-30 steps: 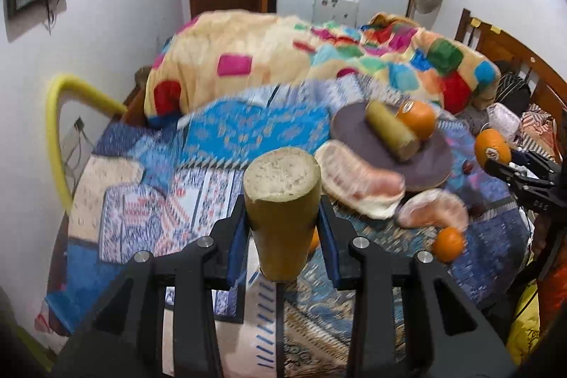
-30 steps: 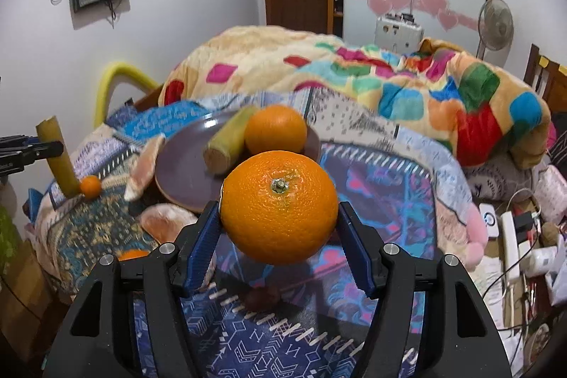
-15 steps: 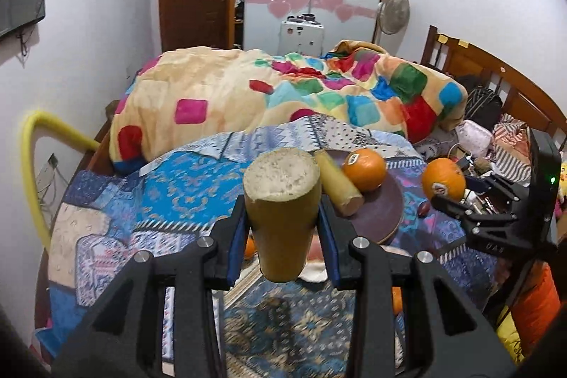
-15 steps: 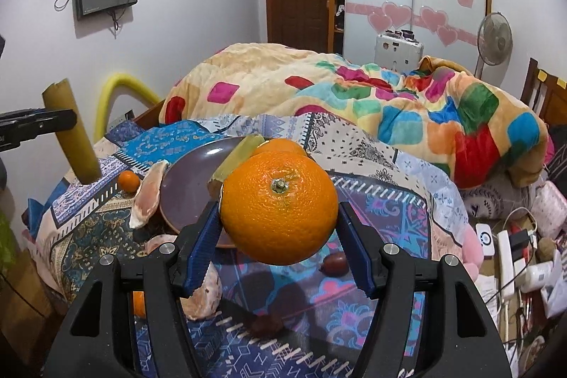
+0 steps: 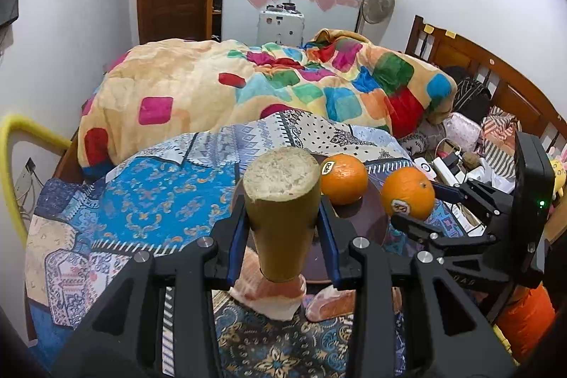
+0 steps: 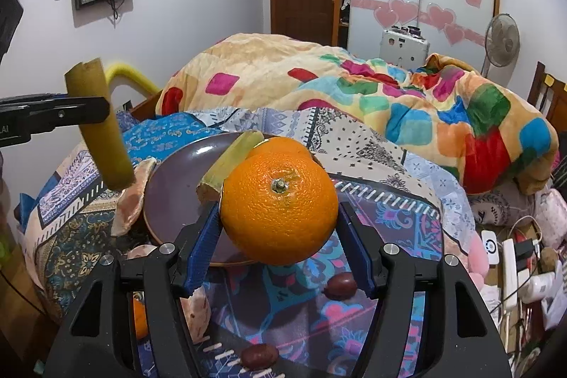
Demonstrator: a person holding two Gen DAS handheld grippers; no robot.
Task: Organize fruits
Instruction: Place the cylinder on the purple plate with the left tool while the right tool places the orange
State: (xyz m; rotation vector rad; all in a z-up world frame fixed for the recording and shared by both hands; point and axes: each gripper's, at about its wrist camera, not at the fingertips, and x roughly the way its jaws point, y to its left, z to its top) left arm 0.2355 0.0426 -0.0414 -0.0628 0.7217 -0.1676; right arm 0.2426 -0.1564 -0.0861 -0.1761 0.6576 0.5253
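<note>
My left gripper (image 5: 281,232) is shut on a yellow-green sugarcane piece (image 5: 281,211), held upright above the bed beside the dark purple plate (image 5: 368,218). It also shows in the right wrist view (image 6: 101,126). My right gripper (image 6: 280,236) is shut on a large orange (image 6: 280,204), held over the plate's (image 6: 173,197) near edge; that orange shows in the left wrist view (image 5: 407,192). On the plate lie another orange (image 5: 343,178) and a second sugarcane piece (image 6: 230,162).
Pomelo segments (image 5: 269,296) (image 6: 133,197) lie beside the plate on the patterned bed cover. A small orange (image 6: 140,317) and two brown dates (image 6: 340,284) (image 6: 258,355) lie nearer me. A colourful quilt (image 5: 269,87) is heaped behind. Cables and clutter (image 6: 514,257) sit at right.
Both grippers have moved in toward the plate, still holding their fruit. The left one has come closer from the left; the orange now hangs over the plate's edge.
</note>
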